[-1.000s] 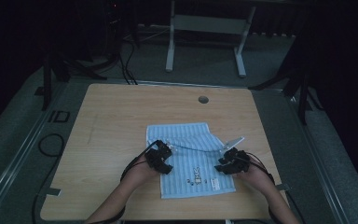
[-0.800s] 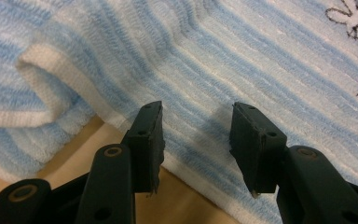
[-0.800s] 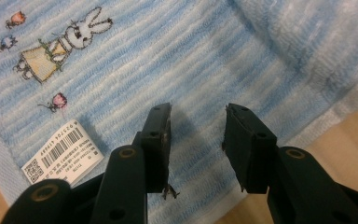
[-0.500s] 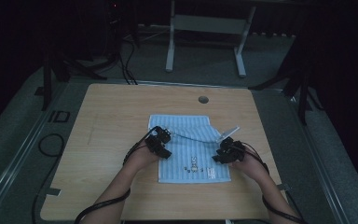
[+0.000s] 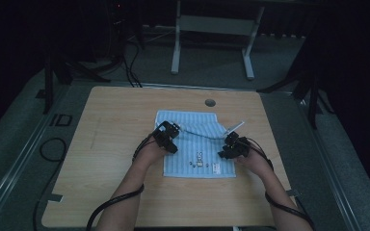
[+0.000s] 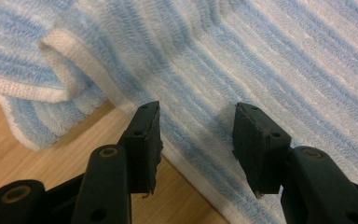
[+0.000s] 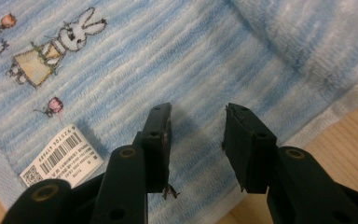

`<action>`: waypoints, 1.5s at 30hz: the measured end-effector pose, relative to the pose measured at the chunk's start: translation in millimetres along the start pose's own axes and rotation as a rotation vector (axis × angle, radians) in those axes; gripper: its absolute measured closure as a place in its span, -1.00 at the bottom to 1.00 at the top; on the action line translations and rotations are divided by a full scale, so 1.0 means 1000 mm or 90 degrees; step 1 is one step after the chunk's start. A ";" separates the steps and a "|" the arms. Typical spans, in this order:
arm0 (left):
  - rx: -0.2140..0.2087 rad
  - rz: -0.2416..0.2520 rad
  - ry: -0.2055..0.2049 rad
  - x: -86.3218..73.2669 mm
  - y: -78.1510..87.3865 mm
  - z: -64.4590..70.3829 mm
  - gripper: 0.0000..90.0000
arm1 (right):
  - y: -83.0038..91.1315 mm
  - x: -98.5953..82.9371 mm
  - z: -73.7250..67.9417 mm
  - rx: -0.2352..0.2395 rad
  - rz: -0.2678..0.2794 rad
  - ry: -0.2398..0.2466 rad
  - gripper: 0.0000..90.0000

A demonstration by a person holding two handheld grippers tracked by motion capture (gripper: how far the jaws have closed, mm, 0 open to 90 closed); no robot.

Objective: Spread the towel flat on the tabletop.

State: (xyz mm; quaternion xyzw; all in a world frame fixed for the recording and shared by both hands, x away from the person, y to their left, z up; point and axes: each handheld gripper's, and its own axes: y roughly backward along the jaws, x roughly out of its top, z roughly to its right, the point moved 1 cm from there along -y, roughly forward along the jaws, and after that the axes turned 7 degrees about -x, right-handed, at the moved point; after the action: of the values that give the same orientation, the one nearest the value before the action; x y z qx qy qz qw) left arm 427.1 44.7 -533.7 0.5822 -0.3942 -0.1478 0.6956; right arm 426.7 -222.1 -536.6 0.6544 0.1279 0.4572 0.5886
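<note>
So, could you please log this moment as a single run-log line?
scene: striped towel flat on table | left gripper: open over towel edge | right gripper: open over towel, near barcode label | held: nothing

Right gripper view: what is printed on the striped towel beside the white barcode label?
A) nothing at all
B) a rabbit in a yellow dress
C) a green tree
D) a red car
B: on the blue-and-white striped towel, a rabbit in a yellow dress sits just above the barcode label.
</note>
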 end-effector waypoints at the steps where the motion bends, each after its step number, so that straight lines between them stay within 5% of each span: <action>1: 0.000 -0.005 -0.006 -0.001 0.001 0.002 0.14 | 0.000 0.000 0.000 -0.001 0.000 0.000 0.35; 6: -0.029 0.018 -0.073 -0.016 0.023 0.017 0.09 | 0.013 -0.007 -0.008 0.004 0.016 0.024 0.34; 13: -0.075 0.029 -0.129 -0.043 0.037 0.043 -0.06 | 0.041 -0.038 -0.032 0.021 0.033 0.080 0.27; 23: -0.087 0.009 -0.138 -0.054 0.021 0.054 -0.11 | 0.033 -0.053 -0.051 0.039 0.007 0.132 0.20; 29: -0.108 0.021 -0.130 -0.056 0.019 0.053 -0.08 | 0.032 -0.050 -0.053 0.045 0.007 0.132 0.42; 33: -0.122 0.017 -0.132 -0.053 0.019 0.056 0.28 | 0.032 -0.049 -0.052 0.029 0.005 0.123 0.79; 37: -0.120 0.002 -0.155 -0.048 0.019 0.065 0.81 | 0.032 -0.047 -0.052 0.019 0.000 0.112 0.88; 45: -0.097 0.000 -0.147 -0.043 0.031 0.067 0.94 | 0.037 -0.044 -0.050 0.024 -0.001 0.106 0.91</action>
State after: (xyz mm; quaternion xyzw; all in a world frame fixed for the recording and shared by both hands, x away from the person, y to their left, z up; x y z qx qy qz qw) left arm 343.3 35.9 -520.6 0.5069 -0.4592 -0.2434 0.6877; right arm 351.0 -230.7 -529.0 0.6252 0.1855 0.5069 0.5637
